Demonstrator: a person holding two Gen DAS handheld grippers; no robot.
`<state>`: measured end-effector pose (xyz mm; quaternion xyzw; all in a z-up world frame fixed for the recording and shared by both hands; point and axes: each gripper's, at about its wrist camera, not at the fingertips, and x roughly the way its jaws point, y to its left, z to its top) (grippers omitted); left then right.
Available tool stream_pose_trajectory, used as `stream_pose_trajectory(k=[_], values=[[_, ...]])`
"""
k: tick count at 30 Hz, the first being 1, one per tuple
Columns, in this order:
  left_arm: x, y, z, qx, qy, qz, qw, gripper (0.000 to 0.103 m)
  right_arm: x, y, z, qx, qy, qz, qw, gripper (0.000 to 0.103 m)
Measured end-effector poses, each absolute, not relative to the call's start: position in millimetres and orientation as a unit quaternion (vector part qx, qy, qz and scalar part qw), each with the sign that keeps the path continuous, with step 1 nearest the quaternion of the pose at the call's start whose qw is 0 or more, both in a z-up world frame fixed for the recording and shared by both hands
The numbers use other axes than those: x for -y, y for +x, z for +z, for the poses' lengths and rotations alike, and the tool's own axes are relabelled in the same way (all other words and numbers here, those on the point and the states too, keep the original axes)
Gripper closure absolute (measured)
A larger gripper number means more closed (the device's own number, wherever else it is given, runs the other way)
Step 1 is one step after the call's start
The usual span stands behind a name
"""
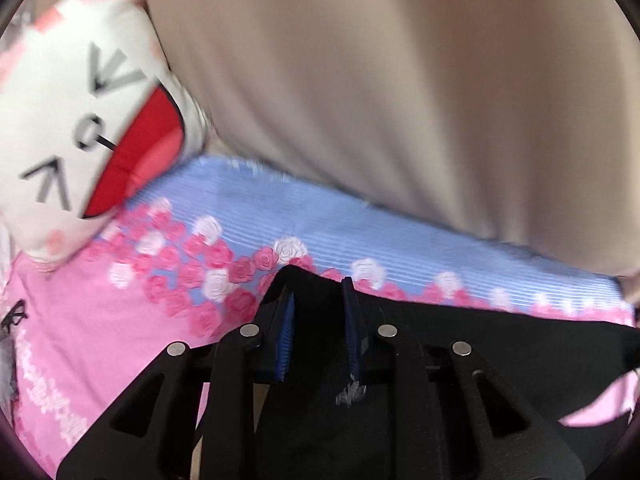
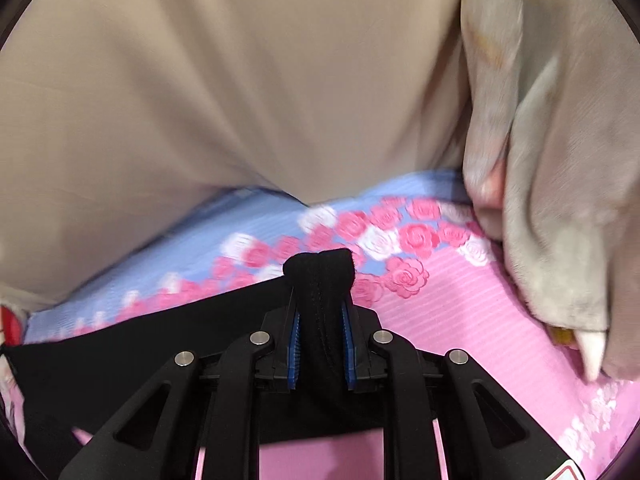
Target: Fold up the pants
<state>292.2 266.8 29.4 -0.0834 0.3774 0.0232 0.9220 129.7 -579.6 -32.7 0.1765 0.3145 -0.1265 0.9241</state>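
Note:
The black pants [image 1: 500, 340] hang stretched between both grippers above a pink and blue rose-print bedsheet [image 1: 100, 320]. My left gripper [image 1: 318, 300] is shut on a corner of the pants, with black cloth filling the gap between its blue pads. In the right wrist view my right gripper [image 2: 320, 320] is shut on a bunched edge of the pants [image 2: 120, 344], which sticks out past the fingertips. The cloth runs taut to the left from it, above the sheet [image 2: 460, 312].
A beige curtain [image 1: 380, 80] hangs behind the bed and also fills the top of the right wrist view [image 2: 220, 80]. A white cat-face pillow [image 1: 80, 120] lies at the left. A grey plush blanket [image 2: 560, 180] is heaped at the right.

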Motion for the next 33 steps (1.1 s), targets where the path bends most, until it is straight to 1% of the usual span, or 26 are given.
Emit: stream_pose_trajectory(k=[2, 5, 8, 11, 15, 18, 20, 21, 23, 24, 25, 26, 27, 30, 31, 32, 33], values=[[-268, 245, 55, -0.355, -0.086, 0.002, 0.931, 0.082, 568, 100, -12, -0.29, 0.168, -0.1, 0.937, 0.088], [-267, 177, 74, -0.337, -0.08, -0.011, 0.938, 0.081, 553, 50, 9, -0.268, 0.14, -0.075, 0.95, 0.088], [-270, 124, 69, -0.342, -0.074, -0.013, 0.937, 0.081, 542, -1, 14, -0.263, 0.108, -0.059, 0.957, 0.088], [-274, 84, 44, -0.376, -0.055, 0.016, 0.925, 0.08, 535, -44, -5, -0.285, 0.083, -0.047, 0.954, 0.088], [-297, 63, -9, -0.43, -0.07, 0.063, 0.898, 0.08, 531, -91, -48, -0.342, 0.07, -0.045, 0.936, 0.085], [-305, 65, -50, -0.474, -0.079, 0.088, 0.873, 0.08, 538, -108, -73, -0.358, 0.09, -0.063, 0.927, 0.083], [-300, 64, -65, -0.489, -0.073, 0.109, 0.862, 0.078, 544, -120, -82, -0.358, 0.121, -0.061, 0.924, 0.073], [-299, 62, -64, -0.486, -0.069, 0.117, 0.863, 0.077, 547, -123, -83, -0.357, 0.134, -0.066, 0.922, 0.064], [-300, 56, -47, -0.468, -0.073, 0.148, 0.868, 0.061, 549, -133, -80, -0.354, 0.143, -0.079, 0.921, 0.056], [-302, 51, -35, -0.456, -0.071, 0.167, 0.872, 0.056, 551, -137, -77, -0.354, 0.143, -0.082, 0.92, 0.047], [-302, 44, -17, -0.432, -0.058, 0.2, 0.877, 0.038, 552, -142, -74, -0.355, 0.141, -0.092, 0.92, 0.043], [-302, 39, -5, -0.414, -0.047, 0.22, 0.882, 0.018, 553, -149, -70, -0.353, 0.137, -0.11, 0.919, 0.042], [-299, 32, 12, -0.385, -0.034, 0.24, 0.891, 0.014, 556, -156, -67, -0.347, 0.137, -0.121, 0.92, 0.042], [-274, 20, 48, -0.333, -0.001, 0.241, 0.911, 0.012, 570, -176, -49, -0.308, 0.182, -0.132, 0.924, 0.041], [-265, 21, 53, -0.327, 0.004, 0.233, 0.916, 0.011, 575, -179, -43, -0.291, 0.206, -0.124, 0.926, 0.04], [-250, 24, 58, -0.322, 0.006, 0.216, 0.922, 0.007, 578, -179, -35, -0.271, 0.232, -0.108, 0.928, 0.036], [-234, 28, 59, -0.321, 0.005, 0.194, 0.927, 0.007, 579, -174, -30, -0.267, 0.246, -0.102, 0.926, 0.033]])
